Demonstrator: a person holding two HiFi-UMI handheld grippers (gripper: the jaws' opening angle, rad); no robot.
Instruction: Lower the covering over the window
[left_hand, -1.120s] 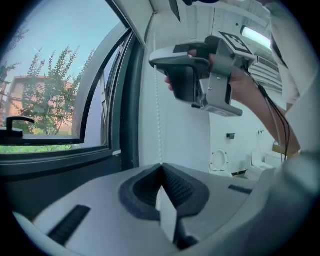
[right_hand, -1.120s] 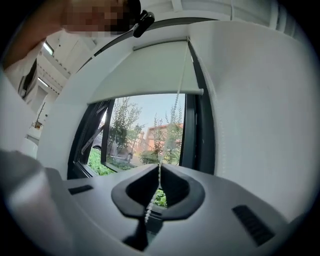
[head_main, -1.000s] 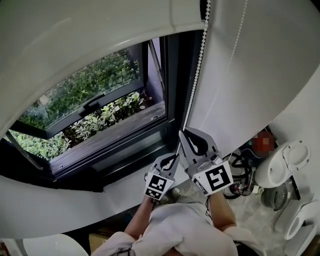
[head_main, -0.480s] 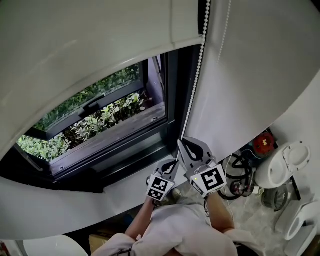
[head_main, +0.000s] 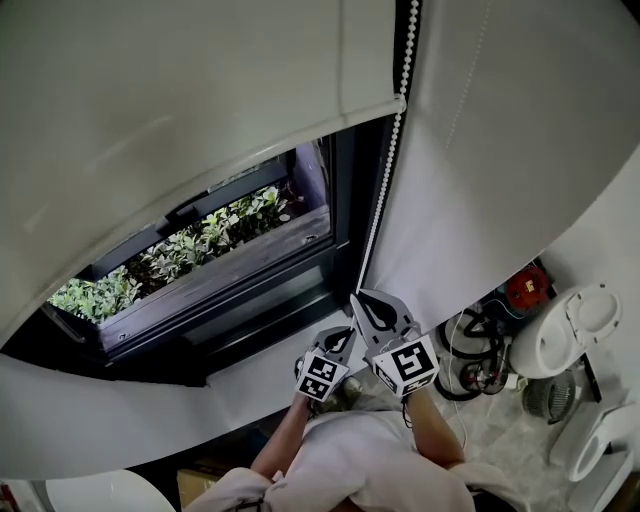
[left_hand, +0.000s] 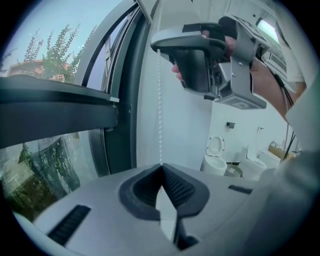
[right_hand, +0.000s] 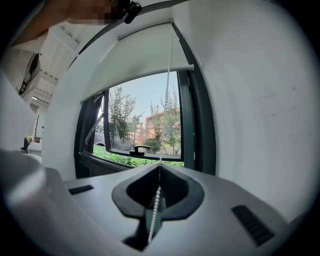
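A white roller blind (head_main: 200, 110) hangs over the upper part of the dark-framed window (head_main: 230, 265), with green plants showing below its bottom edge. Its white bead chain (head_main: 385, 170) runs down the window's right side to both grippers. My right gripper (head_main: 355, 298) is shut on the chain, which passes between its jaws (right_hand: 160, 167). Just below and to the left, my left gripper (head_main: 348, 330) is also shut, with the chain (left_hand: 160, 110) entering its tips (left_hand: 161, 166). The right gripper (left_hand: 157, 46) shows directly above in the left gripper view. The blind (right_hand: 140, 55) fills the window's top.
A white wall (head_main: 480, 180) flanks the window on the right. On the floor below right are a toilet (head_main: 560, 335), a red object (head_main: 525, 285), tangled cables (head_main: 475, 350) and a round fan-like thing (head_main: 545, 395). The tilted window sash (right_hand: 135, 150) stands open.
Both grippers have moved down together along the chain. The blind's bottom edge has come lower, hiding more of the glass and plants.
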